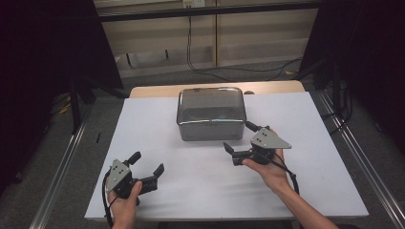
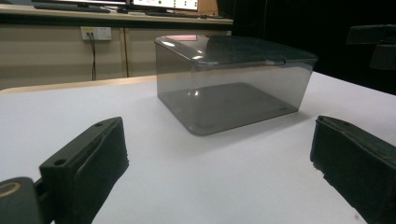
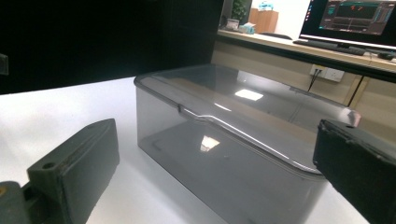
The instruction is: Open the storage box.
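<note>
Item: left gripper [image 1: 146,167], held in the person's left hand [image 1: 125,202], well short of the storage box and off toward its front left corner. Jaws wide apart, nothing between them; the left gripper view looks across bare white tabletop [image 2: 196,177] to the box.

Item: storage box [image 1: 211,114], smoke-grey translucent plastic with rounded corners, standing at the middle far part of the tabletop [image 1: 191,186]. Lid [image 3: 224,105] seated flat on the rim, with a small raised lip at the middle of the front edge. Through the walls the floor of the box looks bare, so the contents appear nil.

Item: right gripper [image 1: 239,142], held in the person's right hand [image 1: 270,169], just beside the box's front right corner and pointed toward its front wall. Jaws wide, holding nothing, not touching the box; in the right gripper view the lid edge and front right wall stand close between them.

Step in hand, as judged: approach to the closed box, right gripper leading, left gripper waiting farther back.

Next move, as judged: the right gripper needs to come onto the lid's front lip or edge, then narrow on it. The left gripper would need to travel in and steady the box's left wall, since a light empty box may slide or tip when the lid is pulled.
</note>
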A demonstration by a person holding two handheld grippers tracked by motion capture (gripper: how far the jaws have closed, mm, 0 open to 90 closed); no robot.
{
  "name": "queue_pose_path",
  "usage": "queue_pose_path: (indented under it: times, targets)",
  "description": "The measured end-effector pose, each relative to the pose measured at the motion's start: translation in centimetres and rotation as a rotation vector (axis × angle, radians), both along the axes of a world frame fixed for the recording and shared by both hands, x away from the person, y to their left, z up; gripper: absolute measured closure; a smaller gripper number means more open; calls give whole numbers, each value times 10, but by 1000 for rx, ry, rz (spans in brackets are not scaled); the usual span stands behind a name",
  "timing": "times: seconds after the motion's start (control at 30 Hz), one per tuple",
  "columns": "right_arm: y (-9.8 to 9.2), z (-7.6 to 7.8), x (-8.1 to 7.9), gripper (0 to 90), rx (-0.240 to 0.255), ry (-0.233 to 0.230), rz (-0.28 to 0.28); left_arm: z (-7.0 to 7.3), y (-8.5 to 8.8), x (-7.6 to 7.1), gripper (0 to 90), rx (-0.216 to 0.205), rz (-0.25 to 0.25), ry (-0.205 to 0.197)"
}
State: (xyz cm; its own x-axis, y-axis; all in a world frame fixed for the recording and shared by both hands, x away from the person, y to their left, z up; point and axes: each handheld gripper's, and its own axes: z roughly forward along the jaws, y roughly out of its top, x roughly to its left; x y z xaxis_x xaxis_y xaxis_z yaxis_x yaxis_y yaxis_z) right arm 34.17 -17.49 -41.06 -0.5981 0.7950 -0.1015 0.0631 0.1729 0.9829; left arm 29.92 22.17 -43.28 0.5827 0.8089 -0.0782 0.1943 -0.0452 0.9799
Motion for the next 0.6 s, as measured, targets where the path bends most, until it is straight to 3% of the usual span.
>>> queue_pose_path:
  times: [0.2, 0.6]
  targets:
    - [7, 4, 8, 6, -26, -26, -2, 0, 1, 0, 37, -4, 2, 3]
    - [22, 2, 26, 13, -133, -70, -14, 0, 2, 1, 37, -4, 2, -2]
